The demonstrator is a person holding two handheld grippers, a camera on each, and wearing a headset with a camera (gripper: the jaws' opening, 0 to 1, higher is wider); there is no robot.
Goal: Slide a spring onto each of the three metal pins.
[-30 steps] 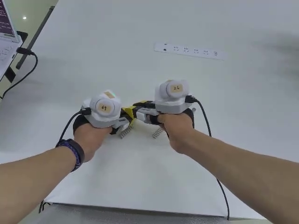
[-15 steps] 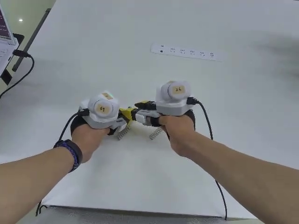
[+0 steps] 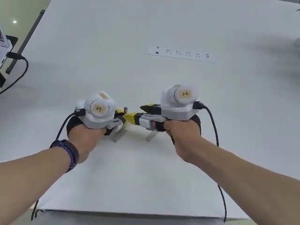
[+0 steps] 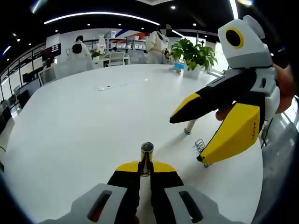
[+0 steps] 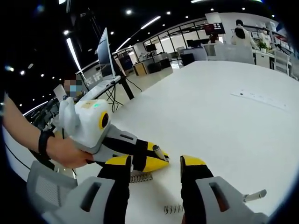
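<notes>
Springs [image 3: 119,135] lay loose on the tabletop [image 3: 140,47]; none seemed threaded yet. Left gripper [image 4: 146,167] pinched one bare pin [image 4: 147,150]; right gripper [image 5: 155,163] gaped empty.

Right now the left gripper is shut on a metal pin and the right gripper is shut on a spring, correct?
Not quite. The left gripper is shut on the metal pin, but the right gripper is open and empty: the right gripper view shows its jaws apart, with springs lying on the table.
</notes>
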